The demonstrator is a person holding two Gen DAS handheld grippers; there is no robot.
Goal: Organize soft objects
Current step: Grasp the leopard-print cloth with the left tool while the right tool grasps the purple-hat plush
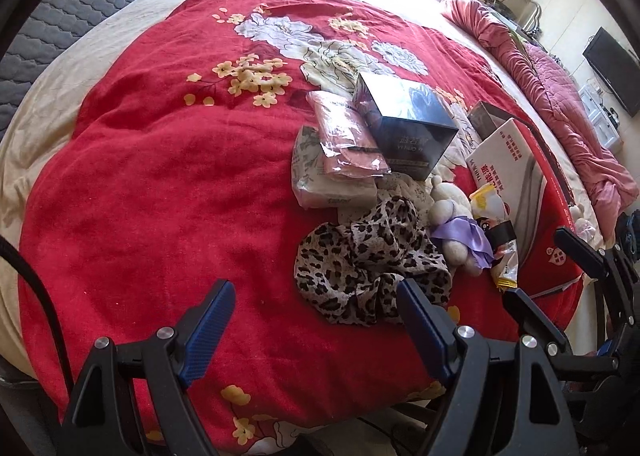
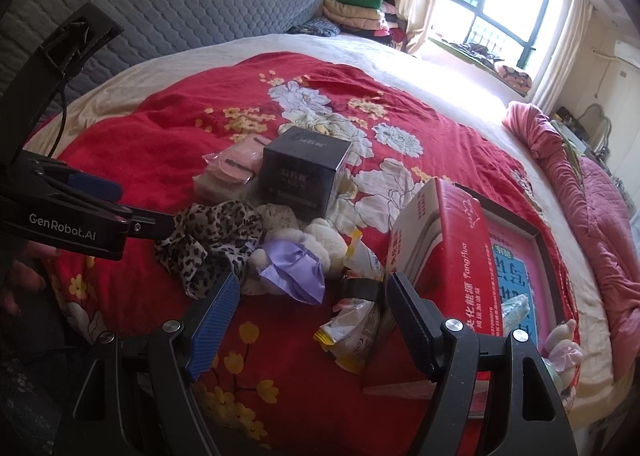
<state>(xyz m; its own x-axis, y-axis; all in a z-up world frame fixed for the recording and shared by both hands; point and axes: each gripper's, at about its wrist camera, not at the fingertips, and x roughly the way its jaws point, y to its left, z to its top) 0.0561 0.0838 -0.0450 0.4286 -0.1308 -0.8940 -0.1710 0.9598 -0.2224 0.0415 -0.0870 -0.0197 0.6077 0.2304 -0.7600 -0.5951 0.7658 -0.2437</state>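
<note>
A leopard-print cloth (image 1: 368,260) (image 2: 212,240) lies crumpled on the red floral blanket (image 1: 160,184). Beside it is a white plush toy (image 1: 448,212) (image 2: 324,238) with a purple ribbon (image 2: 292,268). My left gripper (image 1: 316,320) (image 2: 144,206) is open just short of the cloth's near edge, with nothing between its fingers. My right gripper (image 2: 312,316) (image 1: 552,280) is also open and empty. It hangs over a crumpled snack packet (image 2: 356,324) (image 1: 500,252) next to the plush.
A dark box (image 1: 408,124) (image 2: 304,176), a pink wrapped item (image 1: 344,136) and a tissue pack (image 1: 320,180) lie behind the cloth. A red-and-white carton (image 2: 444,240) rests on a pink framed box (image 2: 516,264). A pink quilt (image 2: 592,208) is bunched at the right.
</note>
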